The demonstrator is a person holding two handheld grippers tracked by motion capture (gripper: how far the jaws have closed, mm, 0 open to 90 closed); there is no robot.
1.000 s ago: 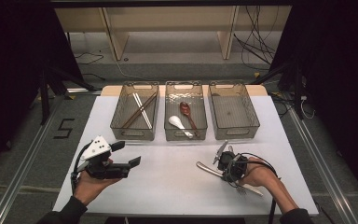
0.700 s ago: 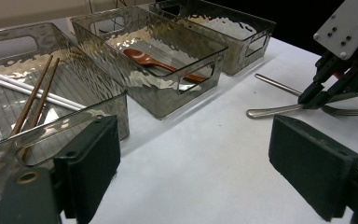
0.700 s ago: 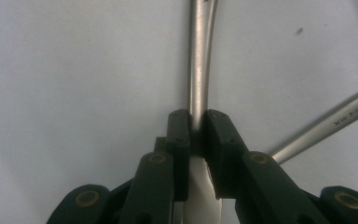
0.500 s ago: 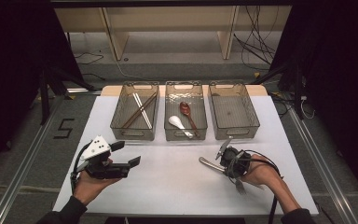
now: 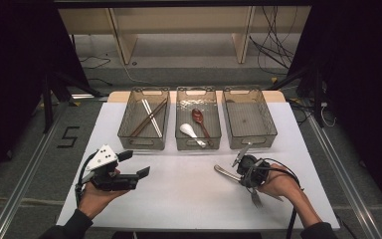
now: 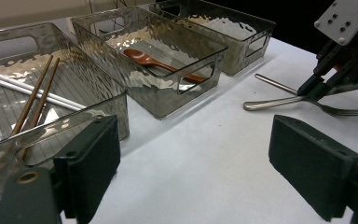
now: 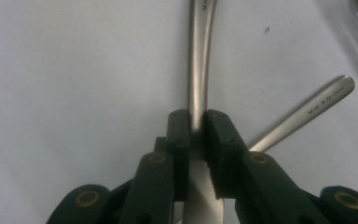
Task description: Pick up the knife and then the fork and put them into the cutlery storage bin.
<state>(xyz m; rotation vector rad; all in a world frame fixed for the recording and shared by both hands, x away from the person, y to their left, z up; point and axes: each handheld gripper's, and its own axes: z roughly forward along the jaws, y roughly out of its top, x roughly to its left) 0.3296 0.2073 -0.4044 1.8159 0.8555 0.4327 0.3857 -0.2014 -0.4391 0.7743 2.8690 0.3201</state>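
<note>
Now that the right gripper (image 7: 195, 122), jaws clamped on a fork (image 7: 200, 60), has swung it toward the empty bin (image 5: 249, 119), binning looks next, while the left gripper (image 6: 193, 163) idles open.

White rectangular tabletop (image 5: 189, 194), standing on a grey floor (image 5: 40, 149). Along the far edge, side by side, three smoky clear plastic bins: left bin (image 5: 144, 141) with chopsticks, middle bin (image 5: 197, 143) with two spoons, right bin (image 5: 249, 140). Nearer, toward the right, two pieces of metal cutlery on the surface: a steel fork (image 5: 255, 197) crossing a second steel handle (image 6: 274, 84), touching or almost so. Bare white surface between the bins and the near edge.
</note>
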